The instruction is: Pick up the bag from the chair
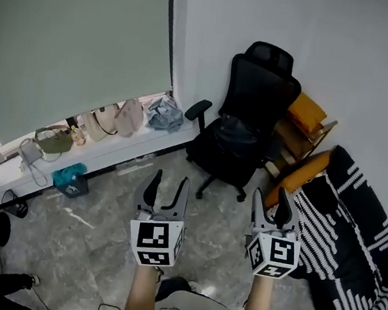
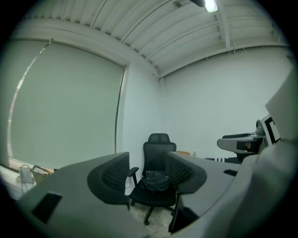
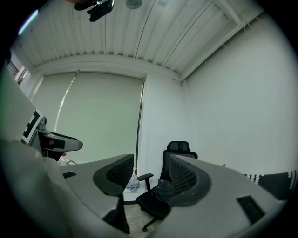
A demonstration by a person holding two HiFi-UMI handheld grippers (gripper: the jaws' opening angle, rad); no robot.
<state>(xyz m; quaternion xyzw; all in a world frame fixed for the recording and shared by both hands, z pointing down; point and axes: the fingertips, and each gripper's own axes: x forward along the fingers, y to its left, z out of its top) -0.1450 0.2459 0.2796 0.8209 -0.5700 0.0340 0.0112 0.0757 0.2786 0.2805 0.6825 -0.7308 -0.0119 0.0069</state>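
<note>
grey marbled floor (image 1: pixel 104 203) fills the lower half of the head view, bounded at the upper left by a pale roller blind (image 1: pixel 75 38) and a white window ledge (image 1: pixel 121 150) on which several pale handbags (image 1: pixel 107 122) are lined up. a black mesh office chair with a headrest (image 1: pixel 258 88) is seen in the corner, right of centre in the upper half of the frame, and the task's dark soft bag (image 1: pixel 233 129) is seen slumped on its seat against the backrest. a black-and-white striped fabric (image 1: pixel 352 240) is draped at the right edge. the left gripper (image 1: pixel 169 183) and the right gripper (image 1: pixel 271 199) are held side by side low in the frame, both pointing level toward the chair and well apart from it. both sets of jaws are spread wide with nothing between the pads; in each gripper view the chair and bag are merely framed far off in the gap. the step in hand is judged to be the approach, with no contact made. the next move is judged to call for the gap to the chair to be closed, one gripper to be lowered toward the seat, and the open jaws to be lined up on a fold or strap of the bag before being closed.
</note>
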